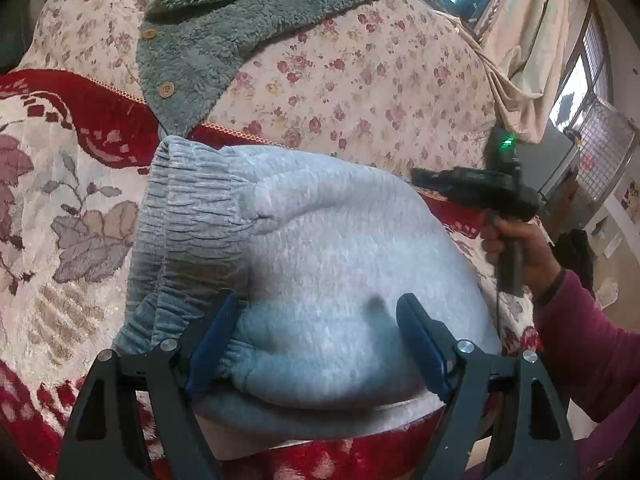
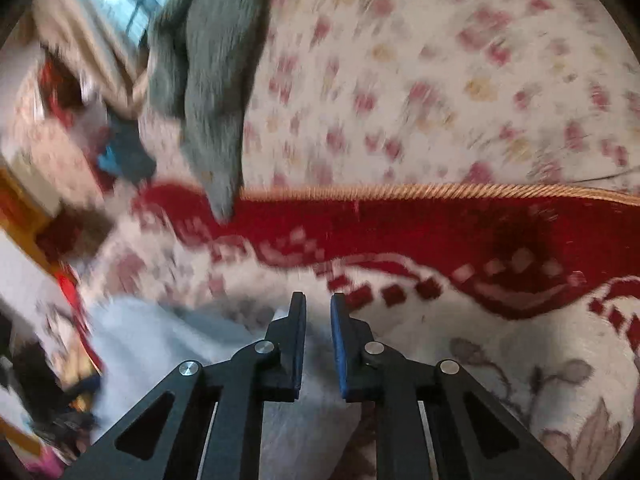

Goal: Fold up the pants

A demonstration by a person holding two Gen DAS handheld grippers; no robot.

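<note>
One grey pants (image 1: 320, 264), one green fleece jacket (image 1: 240, 20), two grippers, one red patterned blanket (image 1: 60, 184).

Before you: pants (image 1: 320, 248) in soft, matt grey fleece, ribbed waistband; plush woven red blanket (image 1: 60, 208); fuzzy green jacket (image 1: 240, 20); left gripper (image 1: 316, 336), matt black plastic.

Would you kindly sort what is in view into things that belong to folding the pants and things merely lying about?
Belongs to the job:
- grey pants, folded into a bundle
- left tool, open, astride the bundle
- right tool, nearly shut, nothing held

Just lying about:
- green fleece garment
- red patterned blanket
- floral quilt
- curtain
</note>
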